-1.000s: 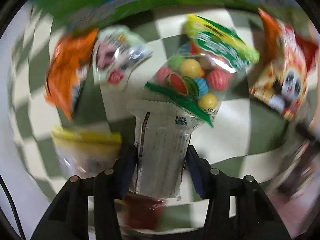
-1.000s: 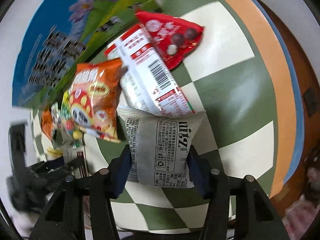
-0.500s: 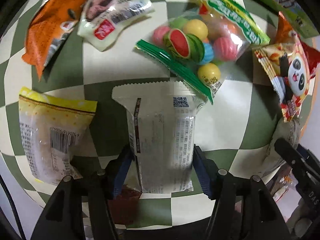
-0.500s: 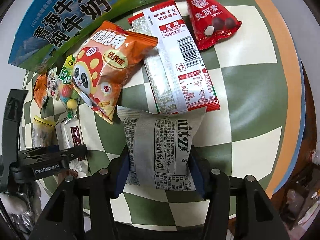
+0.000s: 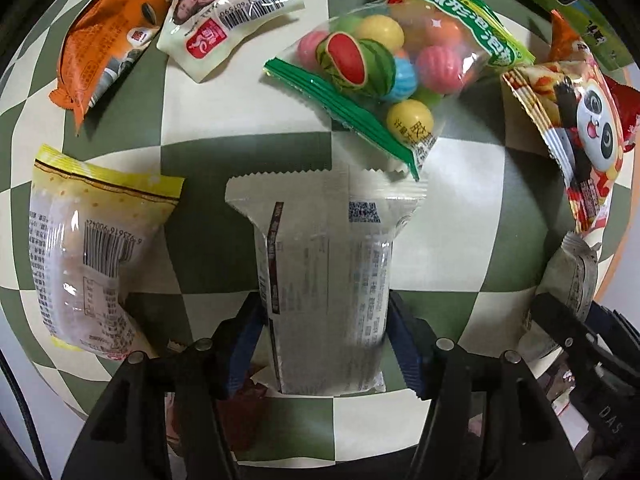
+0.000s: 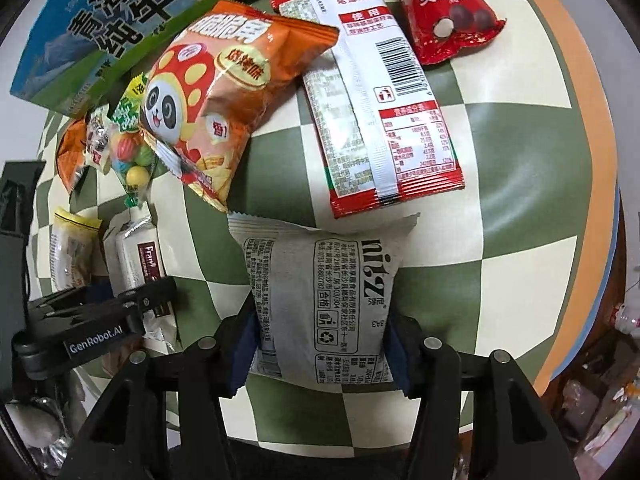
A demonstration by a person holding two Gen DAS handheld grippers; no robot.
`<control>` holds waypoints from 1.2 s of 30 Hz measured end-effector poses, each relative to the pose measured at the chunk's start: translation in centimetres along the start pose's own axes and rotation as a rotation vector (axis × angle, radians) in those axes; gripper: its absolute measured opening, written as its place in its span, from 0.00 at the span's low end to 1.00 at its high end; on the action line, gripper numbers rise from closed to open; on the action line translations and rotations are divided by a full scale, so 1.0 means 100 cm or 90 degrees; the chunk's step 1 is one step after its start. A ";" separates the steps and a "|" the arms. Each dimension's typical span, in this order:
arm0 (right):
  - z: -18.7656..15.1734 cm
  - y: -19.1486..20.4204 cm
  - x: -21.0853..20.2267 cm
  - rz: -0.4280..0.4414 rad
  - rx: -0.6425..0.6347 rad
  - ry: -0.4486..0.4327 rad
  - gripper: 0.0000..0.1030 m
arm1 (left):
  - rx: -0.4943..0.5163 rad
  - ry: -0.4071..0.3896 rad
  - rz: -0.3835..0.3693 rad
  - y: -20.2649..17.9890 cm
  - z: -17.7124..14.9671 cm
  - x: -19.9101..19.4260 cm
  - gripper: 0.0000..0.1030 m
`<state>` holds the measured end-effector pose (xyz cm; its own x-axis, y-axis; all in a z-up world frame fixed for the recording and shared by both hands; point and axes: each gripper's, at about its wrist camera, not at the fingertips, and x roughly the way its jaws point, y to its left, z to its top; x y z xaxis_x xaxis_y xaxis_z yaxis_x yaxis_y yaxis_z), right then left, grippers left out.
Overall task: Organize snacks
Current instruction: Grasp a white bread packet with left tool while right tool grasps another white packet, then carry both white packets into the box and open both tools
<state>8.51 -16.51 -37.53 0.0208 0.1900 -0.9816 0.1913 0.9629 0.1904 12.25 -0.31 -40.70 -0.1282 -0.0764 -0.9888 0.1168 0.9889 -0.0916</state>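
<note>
- The left gripper is clamped on a white wafer packet, blue pads pressing both its long sides; the packet lies on the checkered tablecloth.
- At 9 o'clock of that packet lies a yellow-topped cake packet, close but apart.
- At 1 o'clock a bag of gumballs overlaps the wafer packet's far corner.
- Farther, at 11 o'clock, an orange packet and a pale green packet touch each other.
- The right gripper grips a grey packet on the cloth.
- At 12 o'clock beyond it lies a long red-and-white packet, at 11 a panda chip bag, and farthest, at 1, a red triangular packet.
</note>
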 end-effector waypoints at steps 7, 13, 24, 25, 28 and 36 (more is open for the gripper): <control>-0.004 0.010 0.002 -0.016 -0.017 -0.014 0.53 | 0.016 -0.043 0.028 -0.019 0.007 -0.027 0.55; -0.021 0.019 -0.021 0.011 -0.026 -0.038 0.52 | 0.045 -0.080 0.017 -0.033 -0.004 -0.061 0.55; -0.008 0.032 -0.106 0.080 -0.061 -0.112 0.52 | 0.050 -0.182 -0.071 -0.038 -0.007 -0.163 0.55; -0.003 0.034 -0.117 0.089 -0.063 -0.124 0.52 | 0.047 -0.190 -0.081 -0.036 0.000 -0.173 0.55; 0.017 0.039 -0.147 0.110 -0.067 -0.160 0.52 | 0.036 -0.228 -0.116 -0.030 0.020 -0.206 0.55; 0.107 0.039 -0.216 0.113 -0.067 -0.277 0.52 | 0.023 -0.338 -0.132 -0.021 0.098 -0.283 0.55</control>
<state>19.29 -18.95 -15.75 0.4575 0.2767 -0.8451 0.0479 0.9413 0.3342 25.24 -1.43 -13.66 0.3596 -0.3313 -0.8723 0.1769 0.9421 -0.2849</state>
